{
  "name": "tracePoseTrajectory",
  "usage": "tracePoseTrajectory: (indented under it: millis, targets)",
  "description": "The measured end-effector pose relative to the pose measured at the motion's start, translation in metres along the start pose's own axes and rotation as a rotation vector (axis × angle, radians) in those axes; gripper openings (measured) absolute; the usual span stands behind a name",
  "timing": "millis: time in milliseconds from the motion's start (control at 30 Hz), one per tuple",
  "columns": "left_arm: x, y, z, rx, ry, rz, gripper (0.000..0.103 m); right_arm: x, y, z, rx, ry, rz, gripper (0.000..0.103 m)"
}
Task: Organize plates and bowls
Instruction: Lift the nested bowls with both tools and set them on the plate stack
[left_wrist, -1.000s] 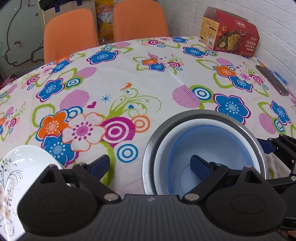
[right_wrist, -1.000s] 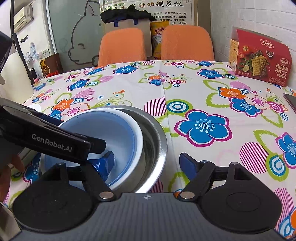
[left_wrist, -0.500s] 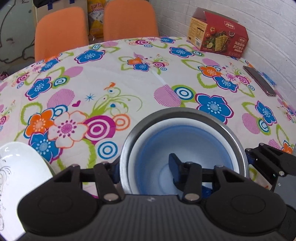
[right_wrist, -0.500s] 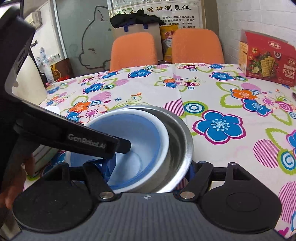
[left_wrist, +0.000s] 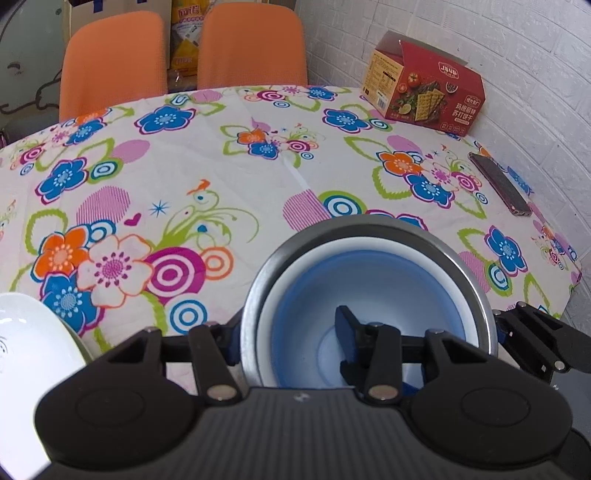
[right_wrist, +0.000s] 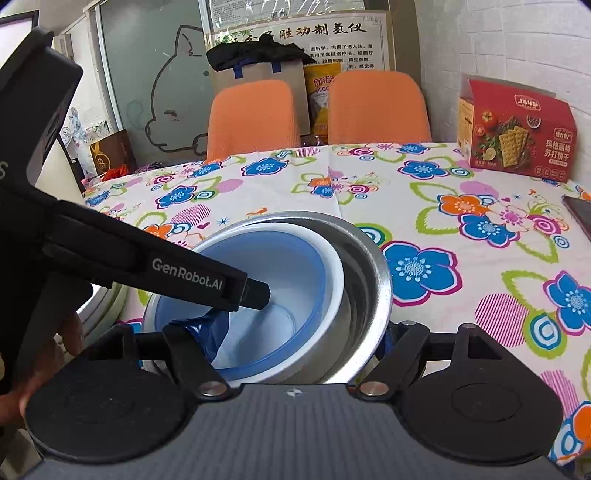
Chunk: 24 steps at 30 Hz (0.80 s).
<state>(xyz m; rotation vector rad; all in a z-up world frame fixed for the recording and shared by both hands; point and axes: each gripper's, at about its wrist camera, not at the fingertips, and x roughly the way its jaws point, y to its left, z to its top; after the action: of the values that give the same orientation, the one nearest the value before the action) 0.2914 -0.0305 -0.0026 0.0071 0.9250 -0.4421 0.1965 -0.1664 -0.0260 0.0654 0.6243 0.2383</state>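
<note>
The blue bowl (left_wrist: 369, 295) sits nested in a white bowl (left_wrist: 295, 280), and both sit inside the steel bowl (left_wrist: 369, 229), near my edge of the flowered table (left_wrist: 221, 166). I have both grippers on that stack. My left gripper (left_wrist: 286, 332) is closed over the rims on its side, one finger outside the steel wall and one down inside the blue bowl. My right gripper (right_wrist: 295, 336) is closed the same way from the opposite side — one blue pad within the blue bowl, the other outside the steel.

My worry is the nesting. In the right wrist view the inner bowls sit off-centre, crowded toward the left gripper, with a wide gap of bare steel on the far side. If I lift unevenly, I expect the loose inner bowls to slide or tip inside the steel one. Steel is slick, so a pad could also creep off the rim.

The white plate (left_wrist: 33, 350) lies just left of the stack — a sideways swing could clip it. The phone (left_wrist: 498, 184) and the cracker box (left_wrist: 424, 88) stand well apart and look safe.
</note>
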Motion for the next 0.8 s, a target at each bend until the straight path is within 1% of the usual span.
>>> tracePoseTrajectory:
  millis: [133, 233, 367, 467, 567, 667, 800]
  targets:
    - [-0.022, 0.008, 0.001, -0.014, -0.048, 0.006, 0.044, -0.009, 0.013, 0.009, -0.025, -0.026, 0.004, 0.065]
    - [-0.046, 0.028, -0.003, -0.044, -0.094, 0.031, 0.044, -0.012, 0.035, 0.019, -0.072, -0.049, 0.028, 0.065]
    - [-0.081, 0.071, -0.017, -0.103, -0.128, 0.115, 0.044, -0.003, 0.078, 0.028, -0.128, -0.065, 0.118, 0.066]
    - [-0.100, 0.108, -0.034, -0.161, -0.132, 0.192, 0.044, 0.012, 0.113, 0.030, -0.156, -0.051, 0.207, 0.066]
    - [-0.109, 0.140, -0.049, -0.218, -0.120, 0.246, 0.044, 0.029, 0.143, 0.027, -0.184, -0.016, 0.283, 0.066]
    - [-0.111, 0.167, -0.063, -0.271, -0.100, 0.269, 0.044, 0.043, 0.165, 0.023, -0.208, 0.023, 0.324, 0.066]
    - [-0.109, 0.185, -0.074, -0.298, -0.083, 0.274, 0.044, 0.054, 0.179, 0.019, -0.222, 0.063, 0.341, 0.066]
